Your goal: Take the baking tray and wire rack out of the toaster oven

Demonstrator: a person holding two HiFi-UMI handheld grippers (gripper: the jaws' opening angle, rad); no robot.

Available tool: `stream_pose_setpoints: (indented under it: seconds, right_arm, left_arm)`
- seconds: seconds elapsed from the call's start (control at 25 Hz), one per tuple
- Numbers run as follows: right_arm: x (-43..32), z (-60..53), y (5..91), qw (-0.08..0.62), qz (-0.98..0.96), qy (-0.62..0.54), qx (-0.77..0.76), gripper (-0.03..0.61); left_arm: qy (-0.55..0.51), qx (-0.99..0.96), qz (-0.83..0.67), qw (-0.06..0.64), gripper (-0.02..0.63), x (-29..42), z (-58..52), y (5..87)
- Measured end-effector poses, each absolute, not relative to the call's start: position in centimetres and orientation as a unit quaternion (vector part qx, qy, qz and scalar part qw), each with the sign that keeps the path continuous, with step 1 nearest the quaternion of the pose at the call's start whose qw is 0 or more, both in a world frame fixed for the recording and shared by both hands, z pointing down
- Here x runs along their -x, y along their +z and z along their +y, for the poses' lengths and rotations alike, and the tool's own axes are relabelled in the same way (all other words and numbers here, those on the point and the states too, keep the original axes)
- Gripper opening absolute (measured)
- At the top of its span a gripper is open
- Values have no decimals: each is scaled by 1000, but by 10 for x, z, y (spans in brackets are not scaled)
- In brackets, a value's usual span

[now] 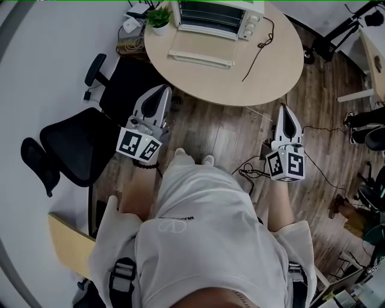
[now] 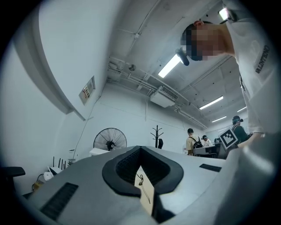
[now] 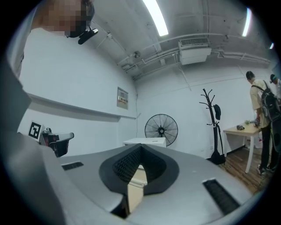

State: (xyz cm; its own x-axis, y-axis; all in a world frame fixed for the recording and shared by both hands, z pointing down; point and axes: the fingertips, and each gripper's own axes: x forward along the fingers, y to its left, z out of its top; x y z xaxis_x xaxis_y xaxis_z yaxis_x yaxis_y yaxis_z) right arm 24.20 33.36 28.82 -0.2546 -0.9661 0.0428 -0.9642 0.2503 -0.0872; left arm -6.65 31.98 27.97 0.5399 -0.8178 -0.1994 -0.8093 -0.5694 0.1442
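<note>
Two hand-held grippers, one round table, one room.

- Round table (image 1: 267,72): pale wood top, standing on a dark plank floor (image 1: 222,129). All places below are given from it.
- Toaster oven (image 1: 218,17): white, on the table's far edge, door (image 1: 201,48) folded down flat toward the person.
- Wire rack (image 1: 207,13): horizontal bars show inside the oven's open mouth. The baking tray cannot be told apart in that dark cavity.
- Power cord (image 1: 255,51): dark, trailing loose across the table top from the oven's right side.
- Potted plant (image 1: 159,18): small, green, on the table's far left edge, just beside the oven.
- Office chair (image 1: 78,141): black, on the floor to the left of the table, partly tucked under its rim.
- Floor cables (image 1: 252,168): black, tangled on the planks on the near side of the table.
- Left gripper (image 1: 162,91): held off the table's near left edge, clear of it, jaws closed together on nothing.
- Right gripper (image 1: 284,109): held off the table's near right edge, clear of it, jaws likewise closed and empty.
- Person: white shirt, standing on the near side of the table, white shoes (image 1: 192,158) on the planks.
- Room beyond the table: white walls, strip lights (image 2: 170,66) and pipework on the ceiling, a pedestal fan (image 3: 161,127), a black coat stand (image 3: 213,127), a pale desk (image 3: 241,130) and other people (image 2: 192,143) at the far end.
</note>
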Motion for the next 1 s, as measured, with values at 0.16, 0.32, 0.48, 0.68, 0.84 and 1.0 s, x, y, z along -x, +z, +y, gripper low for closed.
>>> stream_pose_setpoints:
  seconds: [0.16, 0.32, 0.48, 0.68, 0.84, 1.0]
  right_arm:
    - [-245, 331, 296, 5, 800, -54, 597, -5]
    - [-237, 323, 304, -1, 806, -59, 589, -5]
    - [-231, 311, 309, -2, 808, -67, 585, -5]
    - [-214, 293, 313, -5, 815, -67, 576, -5]
    - [-199, 274, 315, -9, 817, -64, 573, -5]
    - [-185, 252, 318, -13, 815, -66, 575, -5]
  left_arm:
    - [-118, -874, -470, 21, 2, 56, 326, 284]
    - [-113, -873, -473, 25, 2, 59, 322, 290]
    - [-112, -873, -475, 25, 2, 58, 310, 290]
    - [-117, -873, -472, 25, 2, 65, 290, 293]
    - [-123, -874, -469, 30, 2, 73, 269, 298]
    - [-129, -876, -463, 38, 2, 81, 241, 302]
